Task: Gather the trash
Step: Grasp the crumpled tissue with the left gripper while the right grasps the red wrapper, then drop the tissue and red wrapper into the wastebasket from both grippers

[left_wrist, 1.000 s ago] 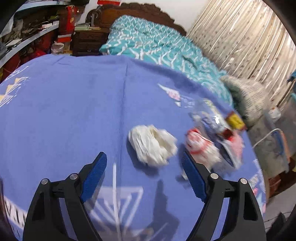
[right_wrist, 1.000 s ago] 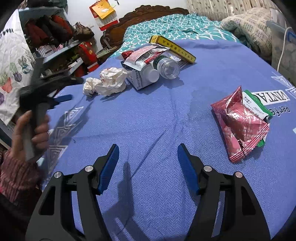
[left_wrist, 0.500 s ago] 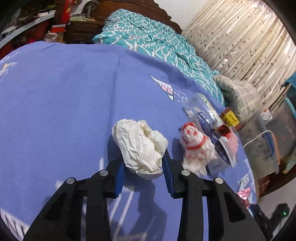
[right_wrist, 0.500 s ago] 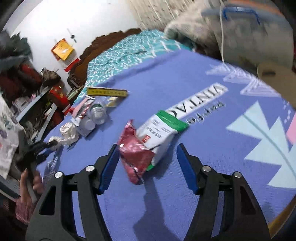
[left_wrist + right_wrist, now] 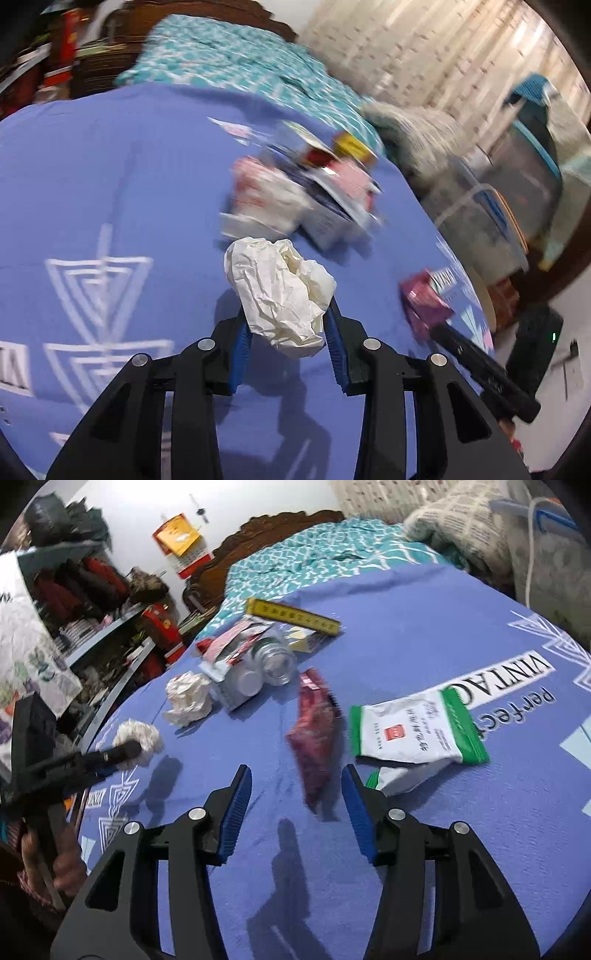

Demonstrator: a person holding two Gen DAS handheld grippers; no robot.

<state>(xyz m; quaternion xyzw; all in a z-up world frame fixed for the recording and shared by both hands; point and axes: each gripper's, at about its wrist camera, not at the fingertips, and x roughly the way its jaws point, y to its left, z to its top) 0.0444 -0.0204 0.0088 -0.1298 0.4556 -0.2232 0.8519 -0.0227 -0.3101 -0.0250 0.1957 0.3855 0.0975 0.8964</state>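
My left gripper point(image 5: 288, 321) is shut on a crumpled white paper ball point(image 5: 280, 291) and holds it above the blue cloth; it also shows in the right wrist view point(image 5: 138, 740). My right gripper point(image 5: 295, 786) is open and empty, with a crumpled red wrapper point(image 5: 316, 734) lying on the cloth just ahead between its fingers. A white and green packet point(image 5: 413, 731) lies to the right of the wrapper. A second crumpled paper ball point(image 5: 188, 696) sits by a heap of a box, a clear bottle point(image 5: 275, 661) and a yellow box point(image 5: 291, 614).
The blue printed cloth point(image 5: 424, 635) covers the table. A bed with a teal cover point(image 5: 314, 557) lies behind it. Cluttered shelves point(image 5: 92, 602) stand at the left. A plastic storage bin point(image 5: 491, 221) and a pillow point(image 5: 413, 129) are beyond the table's right edge.
My left gripper closed on the white paper ball and lifted it off the cloth. My right gripper swung toward the red wrapper and packet, staying open.
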